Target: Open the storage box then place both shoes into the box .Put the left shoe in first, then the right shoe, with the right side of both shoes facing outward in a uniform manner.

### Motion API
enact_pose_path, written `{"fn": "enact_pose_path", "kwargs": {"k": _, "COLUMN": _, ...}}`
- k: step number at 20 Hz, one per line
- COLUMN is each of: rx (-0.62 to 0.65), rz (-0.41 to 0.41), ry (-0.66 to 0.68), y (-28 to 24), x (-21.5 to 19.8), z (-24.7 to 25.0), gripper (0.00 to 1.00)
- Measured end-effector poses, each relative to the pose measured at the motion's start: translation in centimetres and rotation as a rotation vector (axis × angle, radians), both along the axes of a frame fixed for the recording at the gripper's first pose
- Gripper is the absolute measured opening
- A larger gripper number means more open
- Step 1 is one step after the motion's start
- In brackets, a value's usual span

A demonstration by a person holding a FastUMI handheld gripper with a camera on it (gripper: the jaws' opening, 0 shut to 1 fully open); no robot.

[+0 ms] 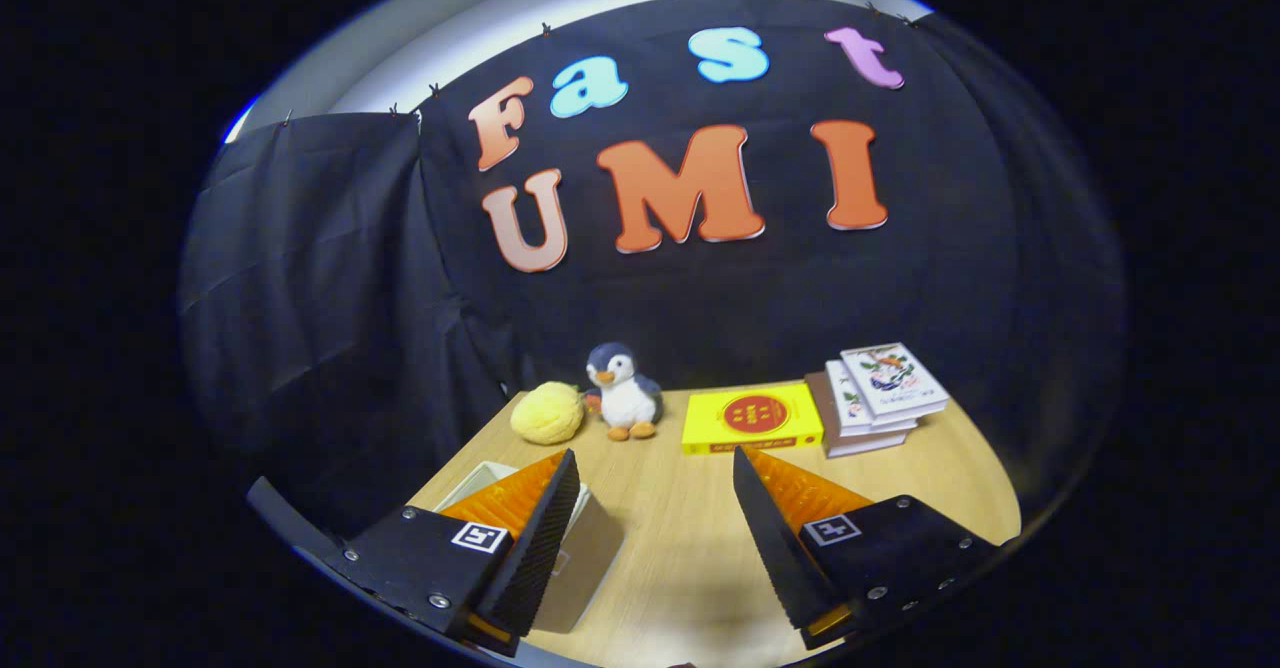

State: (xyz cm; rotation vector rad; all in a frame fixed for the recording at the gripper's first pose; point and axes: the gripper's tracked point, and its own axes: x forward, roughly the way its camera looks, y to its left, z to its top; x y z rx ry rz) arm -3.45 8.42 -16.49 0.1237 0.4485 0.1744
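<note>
My gripper (655,468) hangs over a pale wooden table (680,548), its two fingers spread wide apart with nothing held between them; bare tabletop shows in the gap.

The thing I need first, the storage box (585,558), sits low and to the left, near me. It is a pale, whitish box, and my left finger (535,538) crosses in front of it, hiding most of it. I see one light rim corner beyond that finger and one plain side wall just right of it. I cannot tell whether its lid is on or which way its long side runs. It lies left of the gap between my fingers, not ahead of it, so I judge I must swing left and tip downward before I can reach its lid. Any shoes may sit lower than my view reaches.

Far across the table, against the black cloth wall, stands a row of things well apart from me. From left to right: a fuzzy yellow ball (547,413), a small plush penguin (622,391) just beside it, a flat yellow box (752,418) with a red circle, and a stack of books (878,398). None of them stands between me and the storage box.
</note>
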Motion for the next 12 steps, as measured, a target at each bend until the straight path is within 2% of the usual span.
{"fn": "enact_pose_path", "kwargs": {"k": 6, "rx": -0.067, "rz": -0.111, "ry": -0.187, "y": -7.7, "x": -0.6, "z": 3.8, "gripper": 0.96}}
{"fn": "enact_pose_path", "kwargs": {"k": 12, "rx": -0.149, "rz": -0.115, "ry": -0.361, "y": -10.0, "x": -1.0, "z": 7.4, "gripper": 0.98}}
